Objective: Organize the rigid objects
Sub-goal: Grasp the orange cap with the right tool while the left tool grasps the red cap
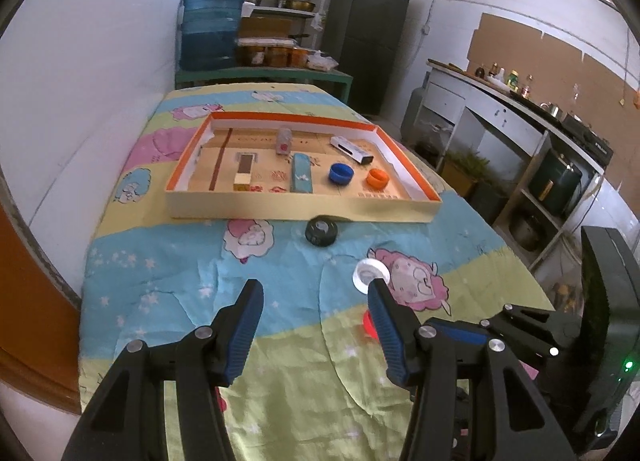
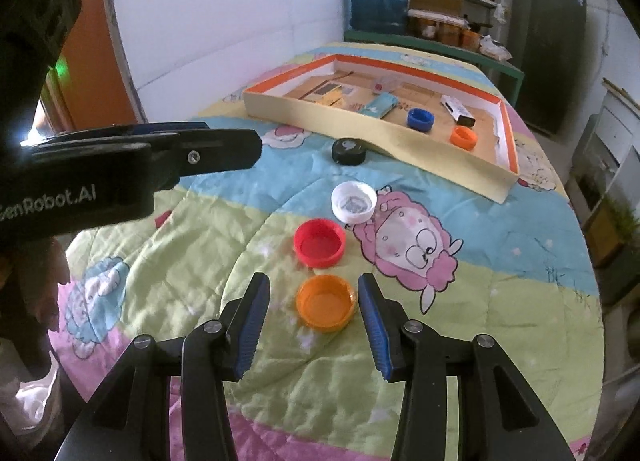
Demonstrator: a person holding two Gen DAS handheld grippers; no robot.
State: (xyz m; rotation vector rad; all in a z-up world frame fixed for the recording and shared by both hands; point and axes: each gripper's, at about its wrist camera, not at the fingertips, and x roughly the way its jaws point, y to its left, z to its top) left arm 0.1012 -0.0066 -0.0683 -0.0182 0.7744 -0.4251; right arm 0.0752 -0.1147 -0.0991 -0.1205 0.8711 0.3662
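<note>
A shallow cardboard tray [image 1: 304, 210] [image 2: 400, 133] with an orange inner rim sits on the quilt-covered table. In it lie a blue cap [image 1: 341, 173] [image 2: 420, 119], an orange cap [image 1: 377, 178] [image 2: 463, 137], a teal box [image 1: 301, 173], a white box [image 1: 351, 149] and a small bottle [image 1: 283, 142]. On the quilt lie a black cap [image 1: 321, 230] [image 2: 349, 151], a white cap [image 1: 370, 275] [image 2: 354, 202], a red cap [image 2: 319, 242] and an orange cap [image 2: 326, 303]. My right gripper [image 2: 314, 303] is open with the loose orange cap between its fingers. My left gripper [image 1: 316, 301] is open and empty above the quilt.
A blue water jug [image 1: 210, 27] and shelves stand behind the table. A dark fridge [image 1: 366, 35] is at the back. A counter [image 1: 520, 117] runs along the right. An orange door [image 1: 24, 301] is at the left. The left gripper's body [image 2: 132, 165] crosses the right wrist view's left side.
</note>
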